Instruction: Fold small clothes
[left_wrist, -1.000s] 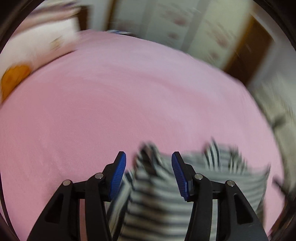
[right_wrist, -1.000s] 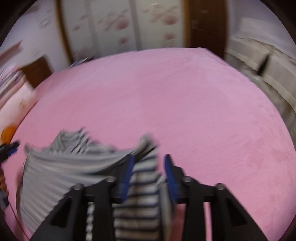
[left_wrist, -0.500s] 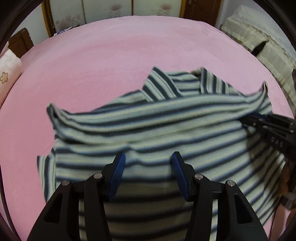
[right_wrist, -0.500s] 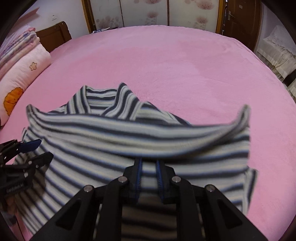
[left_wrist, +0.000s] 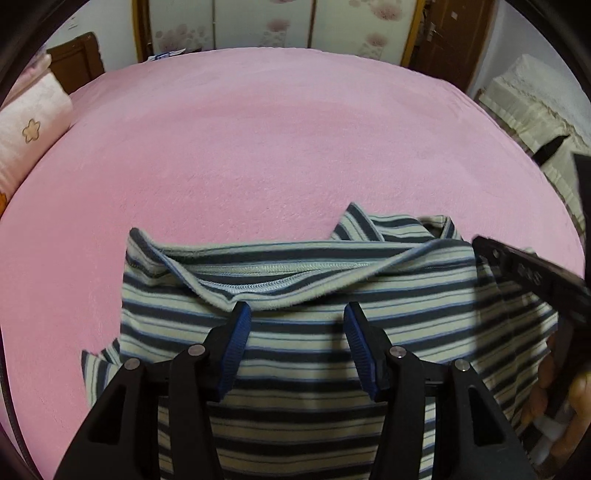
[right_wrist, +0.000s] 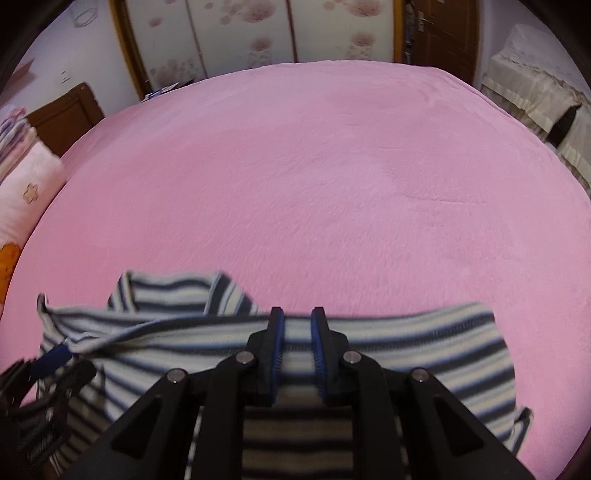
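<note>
A small striped shirt (left_wrist: 303, 332) in cream and dark blue lies on the pink bed (left_wrist: 258, 147), folded over on itself, its hem edge and collar toward the far side. My left gripper (left_wrist: 297, 314) is open above the shirt's folded edge and holds nothing. In the right wrist view the shirt (right_wrist: 406, 347) lies across the near part of the bed. My right gripper (right_wrist: 297, 314) has its jaws a narrow gap apart, with striped cloth showing between them. The right gripper also shows at the right edge of the left wrist view (left_wrist: 532, 273).
A pink pillow (left_wrist: 26, 133) with a flower print lies at the left edge of the bed. A cream covered seat (right_wrist: 535, 92) stands to the right. Wardrobe doors (right_wrist: 258, 33) and a brown door (right_wrist: 439, 33) are behind the bed.
The shirt has dropped from a spread, raised state to lying folded and lower on the bed. My right gripper's jaws have parted a little. The left gripper stayed open.
</note>
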